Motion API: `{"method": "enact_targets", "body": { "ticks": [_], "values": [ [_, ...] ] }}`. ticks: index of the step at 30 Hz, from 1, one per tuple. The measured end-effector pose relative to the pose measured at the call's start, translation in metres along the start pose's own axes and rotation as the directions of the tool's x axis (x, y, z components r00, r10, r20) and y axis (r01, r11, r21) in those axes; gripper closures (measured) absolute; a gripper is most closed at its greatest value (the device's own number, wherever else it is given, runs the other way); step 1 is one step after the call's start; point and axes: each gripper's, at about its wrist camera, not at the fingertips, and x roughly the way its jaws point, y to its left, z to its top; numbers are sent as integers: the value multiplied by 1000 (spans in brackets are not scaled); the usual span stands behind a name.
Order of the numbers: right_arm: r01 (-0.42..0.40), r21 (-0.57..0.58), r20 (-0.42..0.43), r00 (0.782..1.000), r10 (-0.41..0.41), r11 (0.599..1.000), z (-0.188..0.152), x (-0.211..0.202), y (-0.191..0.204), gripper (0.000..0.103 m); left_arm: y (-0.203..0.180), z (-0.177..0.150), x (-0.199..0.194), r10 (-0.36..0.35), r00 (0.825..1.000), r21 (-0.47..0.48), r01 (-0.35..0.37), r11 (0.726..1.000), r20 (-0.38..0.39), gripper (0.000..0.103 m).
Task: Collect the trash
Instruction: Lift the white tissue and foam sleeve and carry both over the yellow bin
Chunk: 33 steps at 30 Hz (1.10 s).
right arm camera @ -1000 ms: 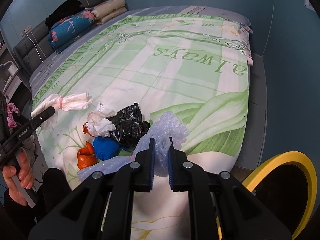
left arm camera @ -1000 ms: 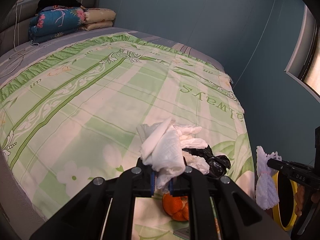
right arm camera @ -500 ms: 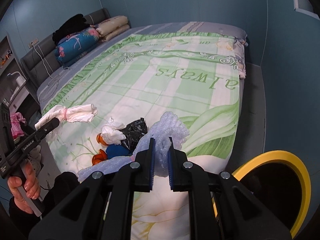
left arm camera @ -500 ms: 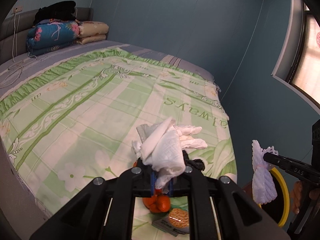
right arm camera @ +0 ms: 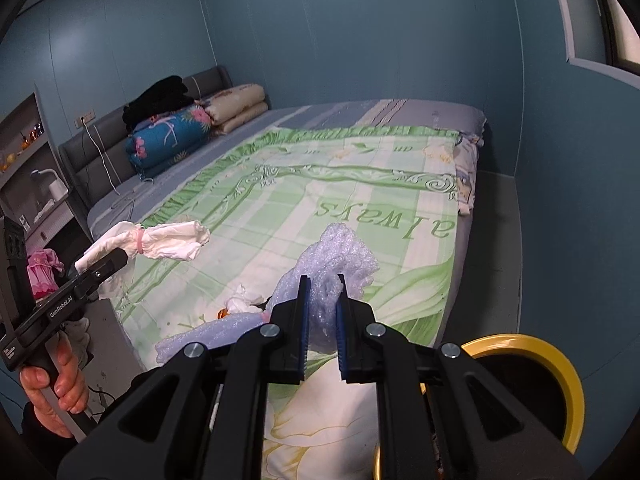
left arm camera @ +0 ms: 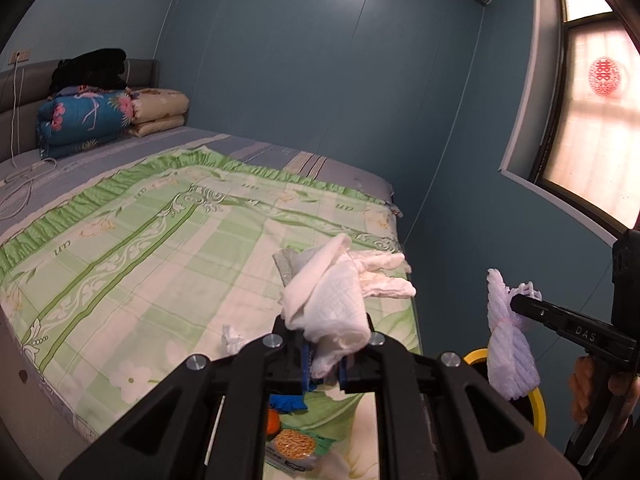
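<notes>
My left gripper [left arm camera: 325,360] is shut on a bundle of white tissue [left arm camera: 332,300], held above the bed; it also shows in the right wrist view [right arm camera: 160,238], tied with a pink band. My right gripper [right arm camera: 320,322] is shut on a wad of pale foam wrap [right arm camera: 332,268], which also shows in the left wrist view [left arm camera: 506,344]. More trash lies on the green quilt [left arm camera: 140,264] below: a white crumpled tissue [left arm camera: 231,336], a blue piece [left arm camera: 286,402], an orange peel [left arm camera: 273,420] and a snack packet [left arm camera: 296,446]. A yellow-rimmed bin [right arm camera: 532,364] stands right of the bed.
Folded blankets [left arm camera: 92,120] and black clothes [left arm camera: 90,68] are piled at the headboard. A white cable [left arm camera: 20,184] lies on the sheet. Blue walls close in behind and right of the bed. A shelf unit [right arm camera: 28,184] stands at the left.
Both grippers have risen and tilted up with their loads still held. The trash pile on the quilt has dropped low in both views, and more wall and window show.
</notes>
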Motion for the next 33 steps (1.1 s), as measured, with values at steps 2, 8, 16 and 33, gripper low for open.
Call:
{"method": "enact_targets", "body": {
  "ticks": [2, 8, 16, 33],
  "values": [
    [5, 8, 19, 1000, -5, 1000, 2, -11, -5, 92, -9, 2, -6, -13, 1000, 9, 13, 1000, 10, 95],
    [41, 52, 76, 996, -44, 998, 2, -45, -23, 92, -34, 6, -19, -58, 998, 33, 56, 998, 37, 95],
    [94, 94, 126, 986, -106, 991, 2, -80, -47, 92, -70, 7, -16, -117, 993, 69, 114, 991, 32, 95],
    [181, 178, 160, 965, -210, 967, -14, -119, -100, 92, -128, -20, 20, -185, 979, 150, 196, 969, -85, 94]
  ]
}}
